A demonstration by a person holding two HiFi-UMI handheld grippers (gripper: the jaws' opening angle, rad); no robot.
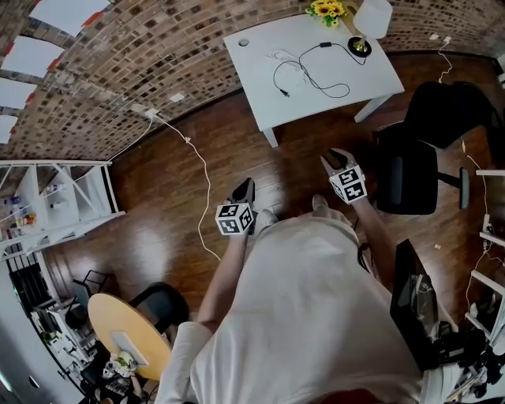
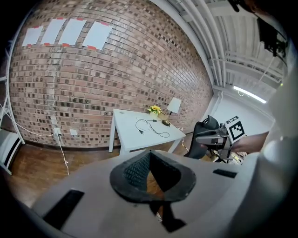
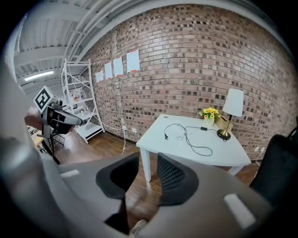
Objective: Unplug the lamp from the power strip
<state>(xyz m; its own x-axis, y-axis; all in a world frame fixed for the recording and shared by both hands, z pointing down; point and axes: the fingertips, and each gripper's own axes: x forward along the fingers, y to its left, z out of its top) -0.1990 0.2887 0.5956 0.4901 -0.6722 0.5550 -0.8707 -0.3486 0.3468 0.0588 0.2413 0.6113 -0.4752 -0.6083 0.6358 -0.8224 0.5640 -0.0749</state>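
A careless tug could topple the white-shaded, brass-based lamp (image 1: 371, 17) at the far corner of the white rectangular table (image 1: 260, 87). Its thin black cord (image 1: 323, 45) snakes loose to a small black plug (image 1: 284, 93) that seems already free, and no power strip shows. Well short of the table, the left gripper (image 1: 246, 185) is clenched on nothing and the right gripper (image 1: 333, 158) is spread and empty.
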